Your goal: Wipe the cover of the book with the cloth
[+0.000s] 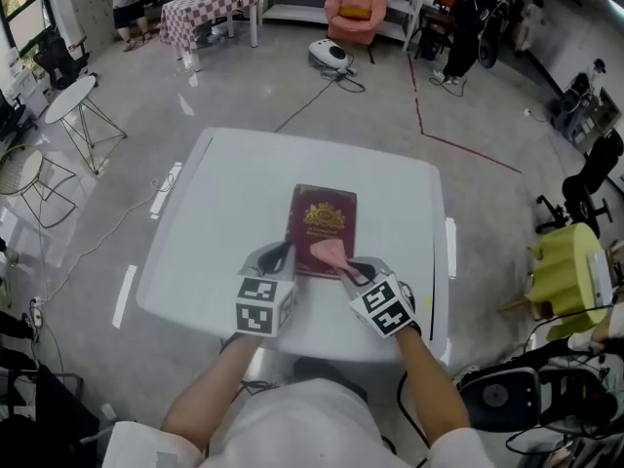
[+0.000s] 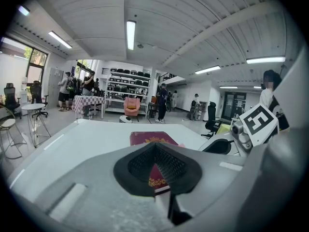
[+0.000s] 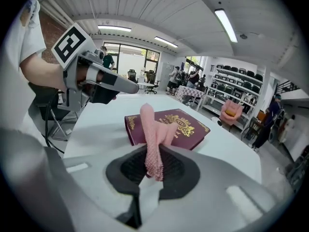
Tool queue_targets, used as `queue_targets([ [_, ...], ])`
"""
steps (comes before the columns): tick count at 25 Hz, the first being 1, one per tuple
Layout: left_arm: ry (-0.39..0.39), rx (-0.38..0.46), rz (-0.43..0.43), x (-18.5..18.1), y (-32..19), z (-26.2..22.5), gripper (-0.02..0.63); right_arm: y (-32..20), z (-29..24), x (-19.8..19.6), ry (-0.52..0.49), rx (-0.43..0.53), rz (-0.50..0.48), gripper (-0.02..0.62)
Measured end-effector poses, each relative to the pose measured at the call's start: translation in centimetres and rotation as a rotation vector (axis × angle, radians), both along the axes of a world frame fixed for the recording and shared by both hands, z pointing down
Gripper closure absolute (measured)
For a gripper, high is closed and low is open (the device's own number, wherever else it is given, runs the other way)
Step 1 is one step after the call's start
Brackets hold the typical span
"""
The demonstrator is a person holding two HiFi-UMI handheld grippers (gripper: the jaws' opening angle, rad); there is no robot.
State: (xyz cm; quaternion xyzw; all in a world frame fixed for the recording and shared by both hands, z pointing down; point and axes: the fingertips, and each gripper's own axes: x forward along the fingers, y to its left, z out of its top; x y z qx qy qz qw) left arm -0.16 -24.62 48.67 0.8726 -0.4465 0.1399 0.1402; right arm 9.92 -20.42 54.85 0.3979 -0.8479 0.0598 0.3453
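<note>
A maroon book (image 1: pixel 323 226) with a gold crest lies flat in the middle of the white table (image 1: pixel 224 213). My right gripper (image 1: pixel 353 270) is shut on a pink cloth (image 1: pixel 331 253), which lies over the book's near right corner. In the right gripper view the cloth (image 3: pixel 153 139) stands up from the shut jaws of the right gripper (image 3: pixel 155 151), with the book (image 3: pixel 178 127) just beyond. My left gripper (image 1: pixel 277 258) sits at the book's near left corner, jaws shut with nothing between them. From the left gripper (image 2: pixel 155 146) the book (image 2: pixel 153 139) shows just ahead.
The table's near edge (image 1: pixel 292 344) is close to the person's body. On the floor around it stand a round side table (image 1: pixel 70 100), a checkered table (image 1: pixel 205 8), a pink armchair (image 1: pixel 356 8), a yellow stool (image 1: pixel 565 261) and cables. People stand at the room's far end.
</note>
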Motion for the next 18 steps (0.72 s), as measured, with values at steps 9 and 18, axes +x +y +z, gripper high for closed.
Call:
queue_targets([
  [9,-0.003,-0.006,-0.006,-0.3,-0.5,-0.6,0.599,-0.4,-2.8,-0.2,0.016,0.038,-0.04,0.557],
  [18,-0.016,-0.015,-0.04,-0.8,-2.9,-0.8,0.6,-11.3,-7.8,0.5,0.066,0.173,-0.031,0.557],
])
